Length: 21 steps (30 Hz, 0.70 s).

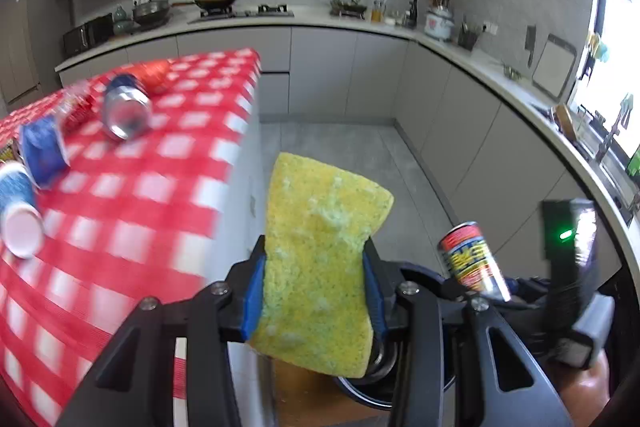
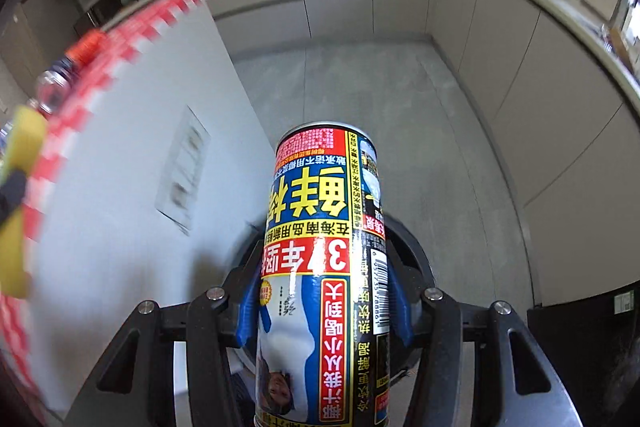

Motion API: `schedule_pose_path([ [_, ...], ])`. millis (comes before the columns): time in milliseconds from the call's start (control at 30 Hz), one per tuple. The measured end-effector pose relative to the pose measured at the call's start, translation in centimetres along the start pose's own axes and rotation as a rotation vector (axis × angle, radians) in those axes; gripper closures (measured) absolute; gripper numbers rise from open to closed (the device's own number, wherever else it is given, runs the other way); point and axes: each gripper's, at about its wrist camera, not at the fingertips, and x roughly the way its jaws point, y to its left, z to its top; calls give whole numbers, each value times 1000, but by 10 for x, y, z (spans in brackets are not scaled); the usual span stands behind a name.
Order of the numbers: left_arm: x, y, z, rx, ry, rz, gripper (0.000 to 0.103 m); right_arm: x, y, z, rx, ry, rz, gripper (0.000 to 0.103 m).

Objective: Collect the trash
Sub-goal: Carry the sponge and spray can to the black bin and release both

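Observation:
My left gripper (image 1: 314,267) is shut on a yellow sponge (image 1: 320,211); the blue pads squeeze its lower half and it sticks up beyond the table's edge. My right gripper (image 2: 324,291) is shut on a tall printed drink can (image 2: 316,203) with red, yellow and blue labelling, held upside down. Both hang over the grey floor beside the table. The left wrist view also catches that can (image 1: 474,259) low on the right. The sponge (image 2: 24,135) shows at the left edge of the right wrist view. A dark round container (image 2: 416,255) lies below the can.
The red-and-white checked table (image 1: 132,211) on the left carries a tipped silver can (image 1: 126,109), a blue cup (image 1: 42,153), a paper cup (image 1: 20,215) and an orange item (image 1: 154,75). Its white side panel (image 2: 132,167) stands close. Grey cabinets and a cluttered worktop (image 1: 340,23) ring the floor.

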Motion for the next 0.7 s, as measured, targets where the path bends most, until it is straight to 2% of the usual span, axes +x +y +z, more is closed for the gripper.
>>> schedule_pose_path([
  [133, 19, -13, -21, -21, 38, 17, 59, 41, -15, -8, -20, 58, 17, 47],
  [167, 25, -15, -27, -24, 52, 23, 59, 46, -18, -8, -21, 66, -10, 45],
  [200, 30, -19, -31, -28, 64, 27, 59, 49, -25, -6, -13, 54, -33, 37],
  [367, 47, -36, -53, -47, 109, 35, 59, 35, -51, -2, 32, -9, -46, 35],
  [433, 54, -54, -60, -48, 119, 27, 59, 27, -63, -2, 54, -33, -66, 35],
  [567, 76, -78, -80, -48, 171, 7, 59, 22, -80, -7, 72, -28, -80, 35],
  [633, 85, -87, -87, -46, 229, 0, 59, 22, -88, -12, 83, -21, -85, 34],
  [667, 87, -91, -90, -51, 235, -3, 57, 22, -89, -14, 85, -18, -88, 34],
  [700, 89, -96, -92, -48, 235, 1, 50, 23, -92, -18, 90, -13, -87, 34],
])
